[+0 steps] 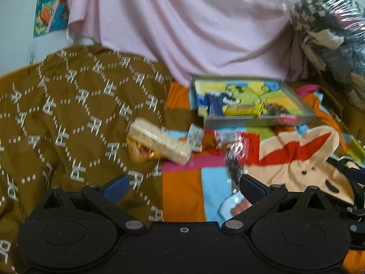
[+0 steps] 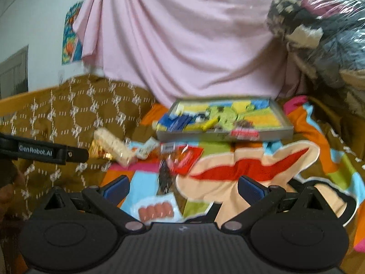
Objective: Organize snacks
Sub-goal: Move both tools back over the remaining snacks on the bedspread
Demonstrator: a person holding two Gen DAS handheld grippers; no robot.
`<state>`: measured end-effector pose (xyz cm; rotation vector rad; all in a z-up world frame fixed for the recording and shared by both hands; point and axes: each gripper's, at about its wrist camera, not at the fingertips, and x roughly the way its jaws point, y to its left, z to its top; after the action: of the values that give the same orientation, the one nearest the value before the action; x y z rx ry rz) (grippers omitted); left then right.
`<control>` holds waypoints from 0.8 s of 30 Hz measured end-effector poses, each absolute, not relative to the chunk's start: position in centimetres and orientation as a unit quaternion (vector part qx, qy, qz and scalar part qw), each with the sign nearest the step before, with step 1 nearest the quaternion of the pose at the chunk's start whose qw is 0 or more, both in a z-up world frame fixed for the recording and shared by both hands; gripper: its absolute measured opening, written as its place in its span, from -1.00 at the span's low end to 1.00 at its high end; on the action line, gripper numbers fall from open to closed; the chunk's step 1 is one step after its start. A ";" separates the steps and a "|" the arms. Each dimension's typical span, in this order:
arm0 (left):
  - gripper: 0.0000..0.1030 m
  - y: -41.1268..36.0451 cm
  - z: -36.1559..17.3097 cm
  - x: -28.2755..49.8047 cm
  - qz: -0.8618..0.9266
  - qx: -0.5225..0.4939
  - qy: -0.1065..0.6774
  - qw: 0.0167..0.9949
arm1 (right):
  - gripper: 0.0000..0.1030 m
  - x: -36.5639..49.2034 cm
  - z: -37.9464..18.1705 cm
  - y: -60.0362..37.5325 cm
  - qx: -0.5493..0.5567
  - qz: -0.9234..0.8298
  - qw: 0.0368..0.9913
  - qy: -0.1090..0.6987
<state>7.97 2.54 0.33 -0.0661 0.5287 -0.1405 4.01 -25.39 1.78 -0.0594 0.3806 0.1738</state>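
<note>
Foil-wrapped snacks (image 1: 205,141) lie loose on the patterned blanket (image 1: 182,191), just before the grey tray (image 1: 257,119) that already holds several packets; pale wafer pack (image 1: 159,140) leftmost. Left gripper (image 1: 184,182) and right gripper (image 2: 182,183) both spread wide, empty. Advice: approach one packet squarely, pinch across its narrow width

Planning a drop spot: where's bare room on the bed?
Free: brown patterned blanket left of the snacks, and the colourful sheet right of the red packet, below the tray. Crowded: snack pile around the wafer pack.
</note>
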 end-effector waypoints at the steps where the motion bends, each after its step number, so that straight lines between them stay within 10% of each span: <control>1: 0.99 2.7 0.0 8.0 -0.068 -0.033 0.270 0.960 | 1.00 4.1 1.5 -25.2 -0.032 0.088 0.976 0.198; 24: 0.99 3.4 -3.2 11.0 -0.044 -0.026 0.340 0.939 | 1.00 6.2 -3.2 -23.2 -0.048 0.094 0.947 0.303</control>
<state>10.99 3.36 -3.22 -0.0539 0.6948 -0.0901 6.20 -23.16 -3.21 -0.0980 0.6160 0.1909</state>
